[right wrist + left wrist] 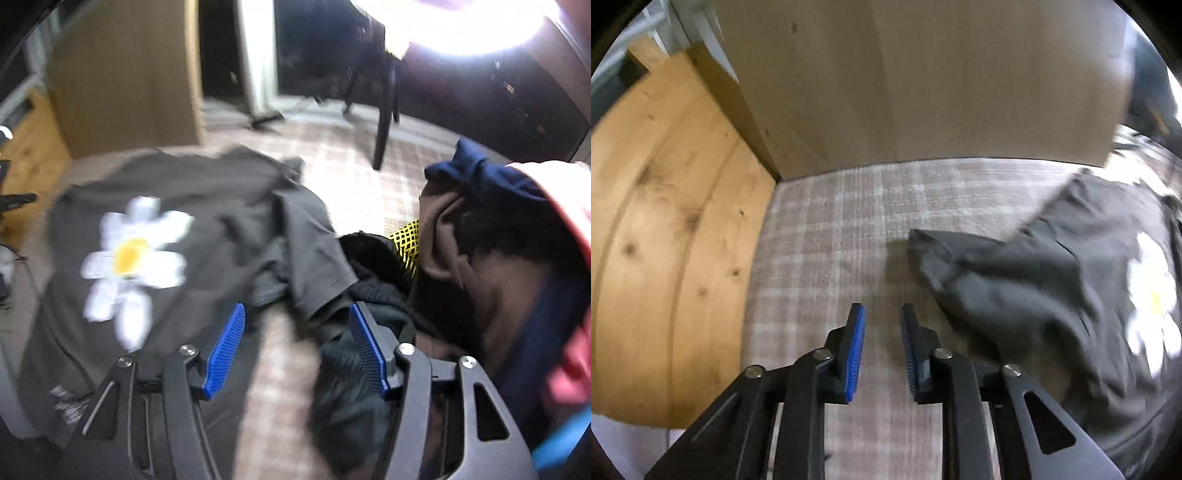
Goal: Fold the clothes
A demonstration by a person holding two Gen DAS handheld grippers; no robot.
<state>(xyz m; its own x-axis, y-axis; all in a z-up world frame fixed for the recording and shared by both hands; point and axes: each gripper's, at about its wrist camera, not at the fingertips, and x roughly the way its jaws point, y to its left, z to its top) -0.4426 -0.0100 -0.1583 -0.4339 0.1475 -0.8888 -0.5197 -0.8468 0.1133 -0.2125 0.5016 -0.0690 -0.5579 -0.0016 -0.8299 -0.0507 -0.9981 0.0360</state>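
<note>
Here, nearest me, my left gripper (882,314) hangs over bare plaid rug (827,236) with a narrow gap between its blue pads, nothing in it. My right gripper (297,314) is spread wide and empty too, over a strip of the same rug between two heaps of cloth.

Just beyond the right gripper's left pad lies the dark grey T-shirt (207,206), spread mostly flat on the rug with its front up. A big white daisy print (133,258) with a yellow centre shows on it. Near the shirt's edge closest to me there is a small patch of white lettering (70,404), too blurred to read. One sleeve (317,266) is rumpled and folded over toward the gap between my pads. In the left wrist view the shirt's other sleeve reaches out across the rug, just right of my left gripper.

To the right of my right gripper sits a pile of other clothes (491,258): black, brown, navy and pink fabric, with a bit of yellow mesh (406,240) showing.

Farther off, a cardboard box (923,81) stands at the rug's far edge, bare wooden floor (665,221) lies off the rug's left edge, and a dark chair leg (382,129) stands on the far part of the rug.
</note>
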